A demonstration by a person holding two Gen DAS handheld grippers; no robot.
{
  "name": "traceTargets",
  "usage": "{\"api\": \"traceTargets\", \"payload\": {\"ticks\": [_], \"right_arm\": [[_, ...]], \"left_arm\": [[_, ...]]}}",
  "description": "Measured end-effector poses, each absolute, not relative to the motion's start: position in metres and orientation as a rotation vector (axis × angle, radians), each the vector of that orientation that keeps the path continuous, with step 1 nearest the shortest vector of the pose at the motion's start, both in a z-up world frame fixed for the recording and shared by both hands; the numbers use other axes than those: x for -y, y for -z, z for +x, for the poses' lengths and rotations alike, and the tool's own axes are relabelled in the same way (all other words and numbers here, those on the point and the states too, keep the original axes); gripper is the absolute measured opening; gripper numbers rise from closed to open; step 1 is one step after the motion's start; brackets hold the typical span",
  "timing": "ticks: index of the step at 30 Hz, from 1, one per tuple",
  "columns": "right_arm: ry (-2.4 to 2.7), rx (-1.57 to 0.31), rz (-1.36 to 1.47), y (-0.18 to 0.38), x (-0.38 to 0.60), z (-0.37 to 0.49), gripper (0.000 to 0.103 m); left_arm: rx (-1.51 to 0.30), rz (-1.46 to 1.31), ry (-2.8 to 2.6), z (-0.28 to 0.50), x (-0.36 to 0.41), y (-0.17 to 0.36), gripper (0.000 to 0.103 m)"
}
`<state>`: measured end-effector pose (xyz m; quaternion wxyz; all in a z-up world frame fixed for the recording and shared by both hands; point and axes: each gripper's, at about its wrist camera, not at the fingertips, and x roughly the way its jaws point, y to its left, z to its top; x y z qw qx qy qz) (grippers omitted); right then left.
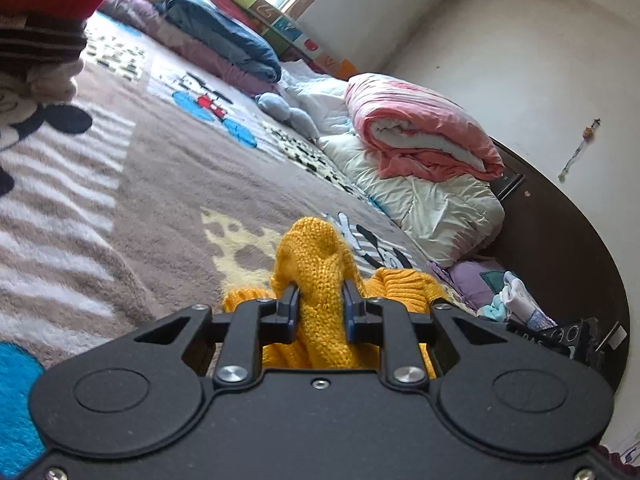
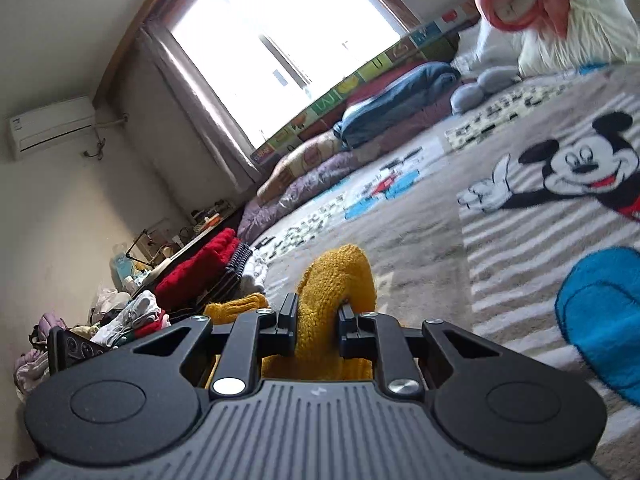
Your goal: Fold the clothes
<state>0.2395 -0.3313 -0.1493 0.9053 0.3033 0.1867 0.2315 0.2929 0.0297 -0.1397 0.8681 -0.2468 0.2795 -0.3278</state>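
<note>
A mustard-yellow knitted garment (image 1: pixel 316 256) is pinched in my left gripper (image 1: pixel 320 300), which is shut on a bunched fold that sticks up past the fingertips. More of the yellow knit trails to the right over the bed. In the right wrist view the same yellow garment (image 2: pixel 340 276) bulges up between the fingers of my right gripper (image 2: pixel 318 312), also shut on it. Both grippers are low over a plush cartoon-print blanket (image 1: pixel 168 184), seen again as the blanket (image 2: pixel 440 216) in the right view. How the rest of the garment lies under the grippers is hidden.
A stack of folded clothes with a red knit on top (image 2: pixel 200 260) sits at the bed's left edge, near a heap of loose garments (image 2: pixel 132 316). A rolled pink quilt (image 1: pixel 416 136) on white bedding, blue and purple folded quilts (image 1: pixel 224 44) and a dark headboard (image 1: pixel 560 232) border the bed.
</note>
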Motion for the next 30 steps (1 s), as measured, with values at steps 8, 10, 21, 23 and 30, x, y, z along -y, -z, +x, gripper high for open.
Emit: {"api": "traceTargets", "payload": {"ticks": [8,10,21,23,30], "right_arm": [[-0.457,-0.451,0.663,0.158,0.334,0.244,0.034],[-0.452,-0.436,0.673,0.155,0.337,0.239,0.037],[-0.426,-0.476,0.637,0.137,0.342,0.183,0.054],[-0.455,-0.497,0.653,0.141,0.335,0.178,0.045],[-0.435,-0.544,0.611,0.161,0.322,0.192,0.035]], "left_arm": [[-0.596,-0.558,0.645,0.290,-0.038,0.135,0.040],[-0.580,-0.576,0.632,0.282,-0.044,0.128,0.041],[-0.644,-0.600,0.629,0.229,-0.031,0.117,0.050],[-0.668,-0.596,0.630,0.222,-0.025,0.118,0.042],[-0.745,-0.580,0.627,0.249,-0.022,0.155,0.034]]}}
